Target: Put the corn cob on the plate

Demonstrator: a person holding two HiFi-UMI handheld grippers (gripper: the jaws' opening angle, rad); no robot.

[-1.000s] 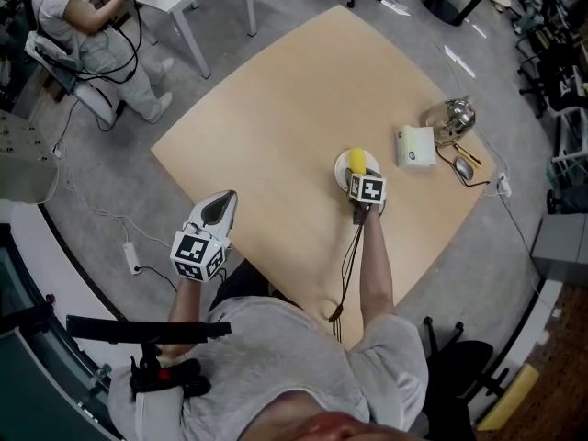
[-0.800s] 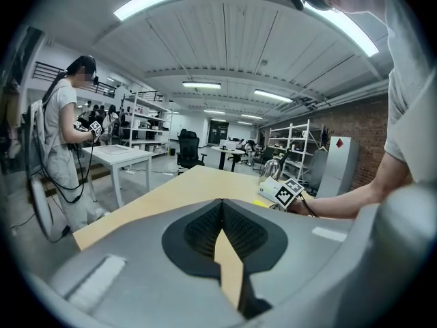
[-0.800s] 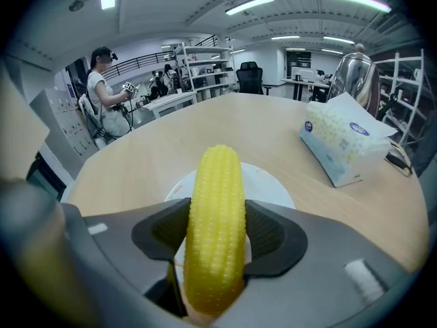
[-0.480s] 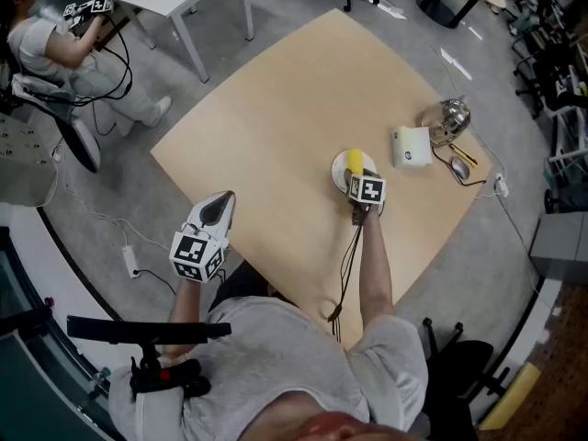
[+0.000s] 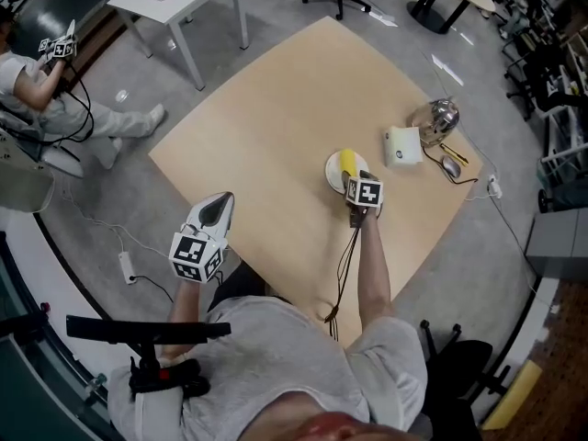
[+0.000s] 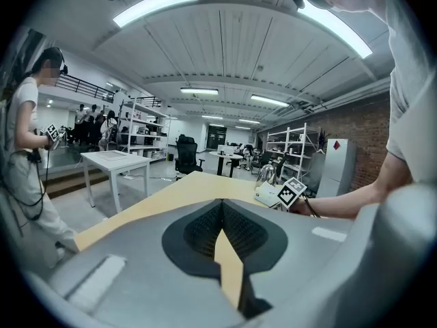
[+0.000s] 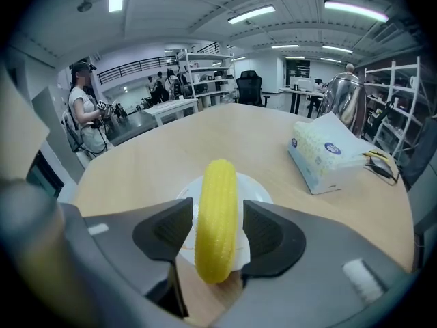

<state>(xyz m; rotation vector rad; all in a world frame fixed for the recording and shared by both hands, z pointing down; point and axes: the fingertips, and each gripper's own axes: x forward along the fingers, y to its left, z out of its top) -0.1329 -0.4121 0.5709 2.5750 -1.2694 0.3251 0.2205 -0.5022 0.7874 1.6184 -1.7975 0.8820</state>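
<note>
Your right gripper (image 7: 218,212) stands spread around the corn cob (image 7: 217,217), with a thin gap on each side, so neither pad presses on it. Its jaws have just been closing a little with the cob between them. The cob lies on the white plate (image 7: 258,191), near the middle of the table (image 7: 150,162). Your left gripper (image 6: 222,209) waits off the table's near-left edge, pressed together and holding nothing.

What could go wrong from here:
- If the jaws close any further, 1 pad touches the cob and shoves it sideways. It is round, so I expect it would roll easily across the shallow plate.
- If you back out at a slant rather than straight along the cob, a jaw could catch it and drag it toward you, off the rim.
- The near end already hangs past the plate's near rim (the weakest point, I think), so a small tug your way may tip it onto the table.

The cob lies on its side. Its long axis runs straight down the gap between your 2 jaws, with the near end toward you and the far end pointing away across the plate. In the head view it leans slightly left at its far end (image 5: 346,161).
</note>
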